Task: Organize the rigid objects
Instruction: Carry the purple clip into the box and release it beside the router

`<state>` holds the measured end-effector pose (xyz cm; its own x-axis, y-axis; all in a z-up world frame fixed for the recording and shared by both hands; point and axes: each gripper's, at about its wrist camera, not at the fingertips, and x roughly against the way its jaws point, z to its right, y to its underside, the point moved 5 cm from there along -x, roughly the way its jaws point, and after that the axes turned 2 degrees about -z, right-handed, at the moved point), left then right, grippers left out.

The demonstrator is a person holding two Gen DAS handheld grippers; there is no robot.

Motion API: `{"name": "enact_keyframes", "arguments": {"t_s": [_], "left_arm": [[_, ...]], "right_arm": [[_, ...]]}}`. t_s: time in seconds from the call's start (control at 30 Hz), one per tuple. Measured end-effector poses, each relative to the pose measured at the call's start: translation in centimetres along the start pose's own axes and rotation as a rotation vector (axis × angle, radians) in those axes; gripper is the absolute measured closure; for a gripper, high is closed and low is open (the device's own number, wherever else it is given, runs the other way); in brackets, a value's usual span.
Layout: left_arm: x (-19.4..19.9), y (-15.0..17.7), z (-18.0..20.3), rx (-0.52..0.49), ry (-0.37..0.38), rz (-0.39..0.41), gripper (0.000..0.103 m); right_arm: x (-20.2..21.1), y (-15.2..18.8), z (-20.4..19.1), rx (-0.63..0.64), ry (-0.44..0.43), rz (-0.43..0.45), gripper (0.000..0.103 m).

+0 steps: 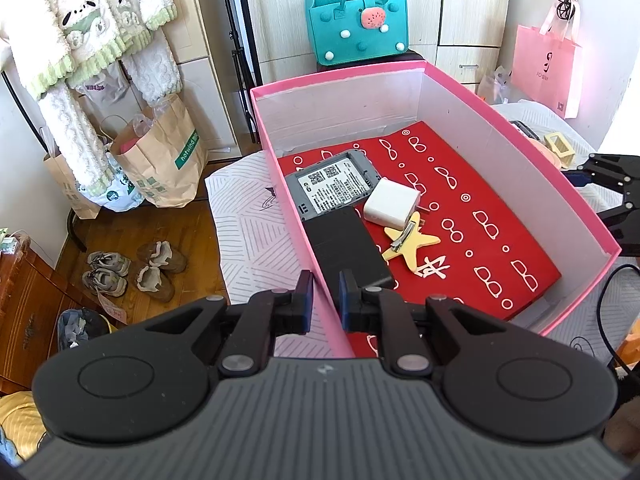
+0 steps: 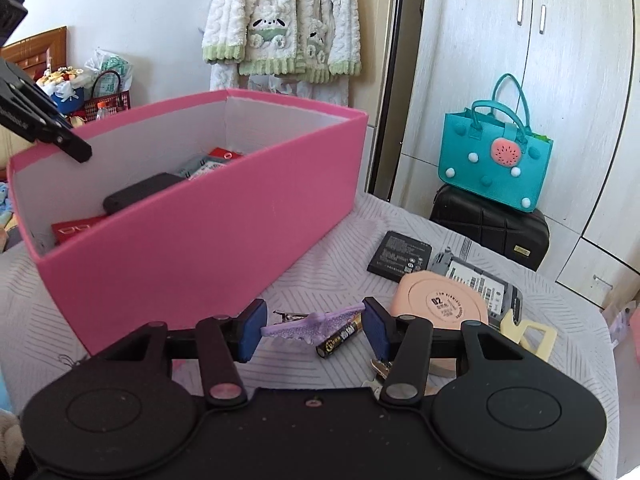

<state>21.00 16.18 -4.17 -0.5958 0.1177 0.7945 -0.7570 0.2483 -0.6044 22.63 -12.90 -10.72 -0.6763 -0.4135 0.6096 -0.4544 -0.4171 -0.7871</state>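
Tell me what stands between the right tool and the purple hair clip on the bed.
Nothing visible does. The right tool is open with the purple hair clip lying between its pads. An AA battery lies against the clip's right end, close to the right pad, and might get pinched too.

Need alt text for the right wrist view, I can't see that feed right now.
The open right gripper frames a purple butterfly-shaped hair clip and a black AA battery on the patterned white cloth, beside a tall pink cardboard box.
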Motion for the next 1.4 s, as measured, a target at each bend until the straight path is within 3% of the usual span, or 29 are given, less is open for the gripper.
{"name": "enact_keyframes", "arguments": {"t_s": [0.2,0.4,0.57,0.7,0.77,0.9,1.13,1.23,1.3,1.4], "left_arm": [[0.0,0.0,0.0,0.011,0.007,-0.009,0.091],[-0.2,-0.2,0.1,0.018,0.019,-0.024,0.091],[-0.4,-0.4,-0.3,0.053,0.042,-0.027,0.091],[-0.4,-0.1,-0.6,0.090,0.047,-0.019,0.091],[-0.4,0.0,-0.6,0.108,0.048,-0.017,0.091],[-0.4,0.0,-0.7,0.142,0.041,-0.017,0.092],[-0.3,0.0,-1.0,0.169,0.038,-0.020,0.092],[-0.2,-0.1,-1.2,0.177,0.043,-0.021,0.092],[-0.2,-0.1,-1.2,0.176,0.043,-0.023,0.092],[-0.3,-0.2,-1.2,0.177,0.041,-0.023,0.092]], "right_arm": [[2.1,-2.0,0.4,-0.026,0.012,0.040,0.046],[4.5,-7.7,1.7,-0.062,-0.032,0.106,0.046],[3.5,-11.8,1.1,-0.112,-0.187,0.102,0.046],[-0.1,-14.1,-1.6,-0.075,-0.325,0.016,0.046],[-2.6,-14.6,-2.8,-0.022,-0.329,-0.045,0.046],[-6.9,-14.5,-4.0,0.076,-0.256,-0.148,0.046],[-9.9,-14.8,-4.9,0.213,-0.194,-0.194,0.046],[-10.5,-15.2,-4.4,0.216,-0.184,-0.221,0.043],[-9.9,-15.7,-3.1,0.155,-0.188,-0.193,0.041],[-7.9,-16.0,-1.2,0.029,-0.274,-0.144,0.041]]}}
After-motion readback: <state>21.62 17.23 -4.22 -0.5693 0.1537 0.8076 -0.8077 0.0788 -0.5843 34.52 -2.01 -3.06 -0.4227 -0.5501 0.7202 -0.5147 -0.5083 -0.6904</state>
